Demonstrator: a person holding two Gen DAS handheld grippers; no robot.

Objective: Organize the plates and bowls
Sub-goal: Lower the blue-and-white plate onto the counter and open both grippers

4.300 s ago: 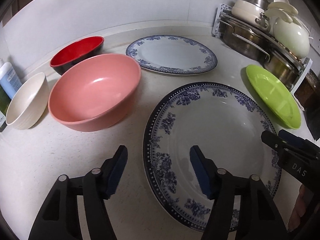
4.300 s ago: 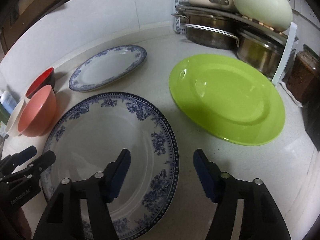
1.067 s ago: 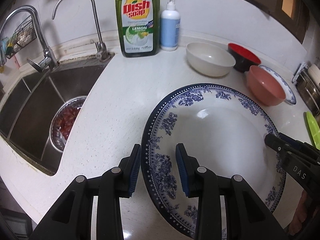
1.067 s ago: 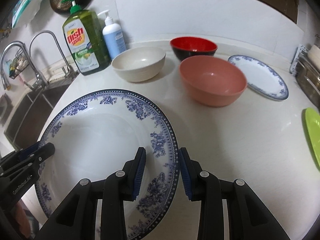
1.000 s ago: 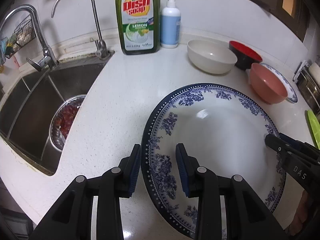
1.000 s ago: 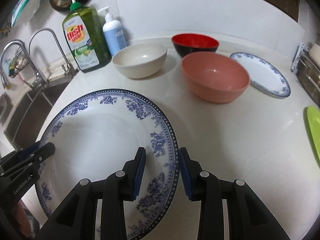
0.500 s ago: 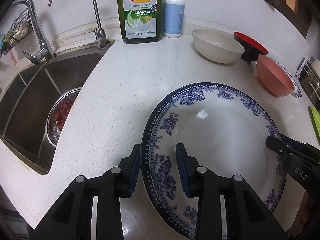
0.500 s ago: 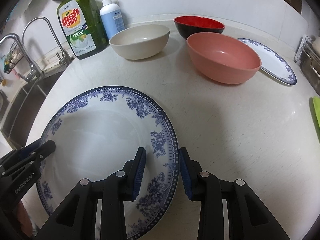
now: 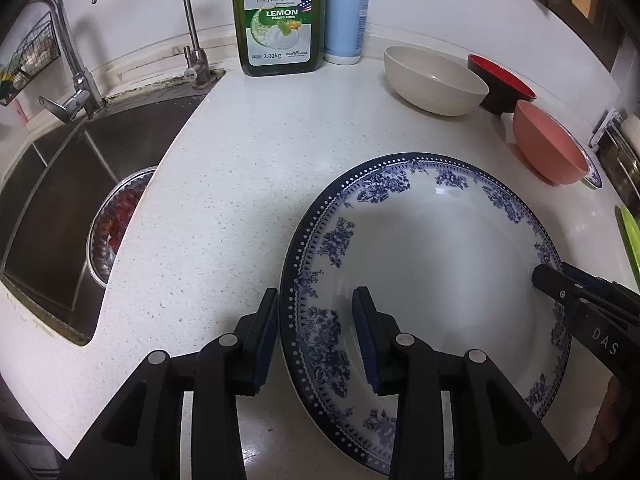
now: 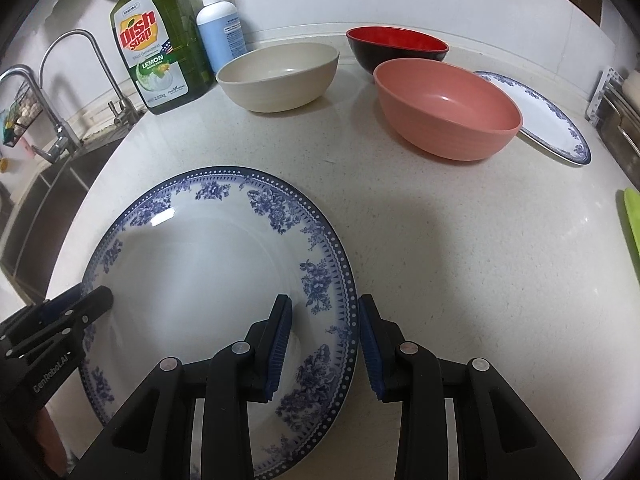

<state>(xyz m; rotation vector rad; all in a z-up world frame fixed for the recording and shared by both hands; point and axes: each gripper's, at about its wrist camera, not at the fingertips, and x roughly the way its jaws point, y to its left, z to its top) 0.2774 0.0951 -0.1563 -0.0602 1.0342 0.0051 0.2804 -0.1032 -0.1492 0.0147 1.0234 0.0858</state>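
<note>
Between the two grippers, a large blue-and-white floral plate [image 9: 432,280] is carried over the counter [image 9: 240,184], near the sink [image 9: 60,208]. Left gripper [image 9: 316,332]: narrowly parted jaws straddle the plate's near-left rim, one pad outside, one inside; the pads appear to clamp the rim, though contact is hard to confirm. Right gripper [image 10: 324,344]: the same narrow stance on the opposite rim, with the rim between its pads. Beyond the plate, ahead of both grippers, stand a cream bowl [image 10: 280,76], a red-and-black bowl [image 10: 396,50] and a pink bowl [image 10: 448,108]; a smaller blue-rimmed plate [image 10: 552,120] lies just behind the pink bowl, and a green plate [image 10: 632,224] shows at the far right edge. Step in hand, as judged: transport of the large plate by a two-sided grip to a stacking place. Next move, as judged: lower it level onto clear counter, both sides together, and release only once it rests flat; an uneven release could tip or chip it.
</note>
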